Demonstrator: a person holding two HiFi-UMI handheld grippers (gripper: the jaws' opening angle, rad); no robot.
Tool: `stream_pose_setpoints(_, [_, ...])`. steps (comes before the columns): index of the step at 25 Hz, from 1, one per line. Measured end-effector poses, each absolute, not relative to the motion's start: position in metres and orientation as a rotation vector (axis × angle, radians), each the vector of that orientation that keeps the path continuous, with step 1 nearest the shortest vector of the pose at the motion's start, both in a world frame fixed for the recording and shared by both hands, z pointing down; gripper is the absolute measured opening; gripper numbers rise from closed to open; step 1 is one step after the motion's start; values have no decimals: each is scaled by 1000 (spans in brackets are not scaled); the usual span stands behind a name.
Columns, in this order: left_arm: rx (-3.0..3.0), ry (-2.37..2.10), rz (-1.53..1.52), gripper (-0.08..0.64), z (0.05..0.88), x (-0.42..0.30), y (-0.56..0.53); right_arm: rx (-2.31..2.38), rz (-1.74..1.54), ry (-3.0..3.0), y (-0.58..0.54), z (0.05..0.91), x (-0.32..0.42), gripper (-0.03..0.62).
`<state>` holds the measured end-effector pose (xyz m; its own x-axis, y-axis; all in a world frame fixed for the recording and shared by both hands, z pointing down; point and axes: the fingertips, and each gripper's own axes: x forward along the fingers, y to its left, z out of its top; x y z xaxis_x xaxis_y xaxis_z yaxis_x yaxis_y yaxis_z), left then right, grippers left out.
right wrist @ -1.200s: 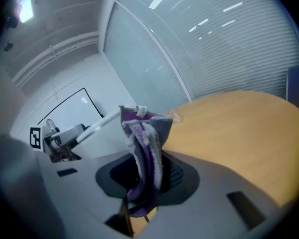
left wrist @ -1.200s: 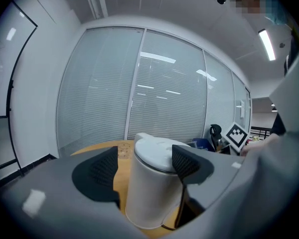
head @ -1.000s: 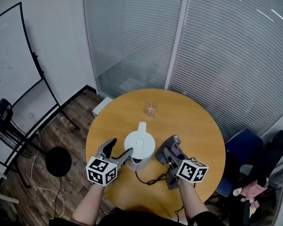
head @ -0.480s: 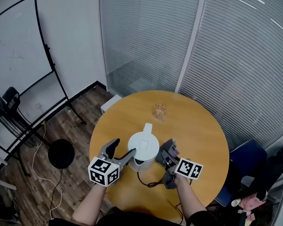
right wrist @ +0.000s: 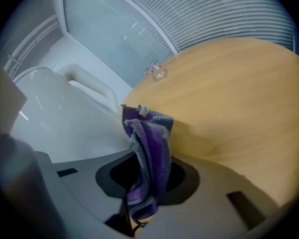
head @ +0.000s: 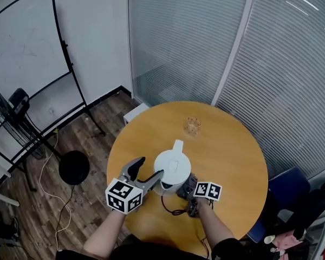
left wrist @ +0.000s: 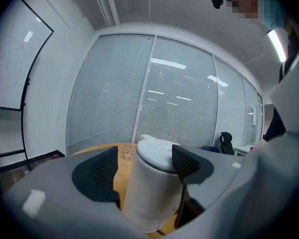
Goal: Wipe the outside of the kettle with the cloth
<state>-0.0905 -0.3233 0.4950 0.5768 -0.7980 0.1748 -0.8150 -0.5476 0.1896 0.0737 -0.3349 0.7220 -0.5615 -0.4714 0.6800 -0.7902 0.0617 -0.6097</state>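
White plastic kettle (head: 172, 169) stands centre-frame, straddled by the wide-apart jaws of the left gripper (head: 149, 168). The right gripper (head: 187, 180) (clamped on a purple cloth (right wrist: 147, 148)) sits nearer, just beside its lower-right side.

Even indoor light, fisheye-warped, blurred edges

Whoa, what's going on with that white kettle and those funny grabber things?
A person is cleaning a white electric kettle on a round wooden table, with a gripper in each hand. The left gripper has its jaws apart with the kettle's body between them, probably to steady it. The right gripper pinches a purple cloth and holds it close to the kettle's side. I can't tell if the cloth touches it.
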Motion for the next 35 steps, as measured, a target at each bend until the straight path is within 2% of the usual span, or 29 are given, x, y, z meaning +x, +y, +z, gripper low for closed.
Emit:
stream_pose_setpoints(4, [2563,-1311,86,327,496,-93,-323,1258,1486,-1982,-327,737,69,95])
stream_pose_setpoints(8, [2568,-1297,86,327,496,-95,-322,1325,1432,-2046,-330,714,80,97])
stream_pose_setpoints(15, [2530,-1305,22,327,498,-100,-322,1600,1215,-2444,-377,578,114,97])
stream_pose_setpoints(22, [2511,-1311,-27,327,501,-97,-323,1531,999,-2844,-412,459,89,96])
stream_pose_setpoints(25, [2501,-1312,-53,327,502,-96,-323,1465,1067,-2878,-421,462,73,95])
stream_pose_setpoints(30, [2487,-1318,-69,327,502,-94,-323,1375,1259,-2828,-435,505,62,97])
stream_pose_setpoints(35, [2474,-1312,-88,327,503,-96,-322,1352,1305,-2652,-439,568,55,95])
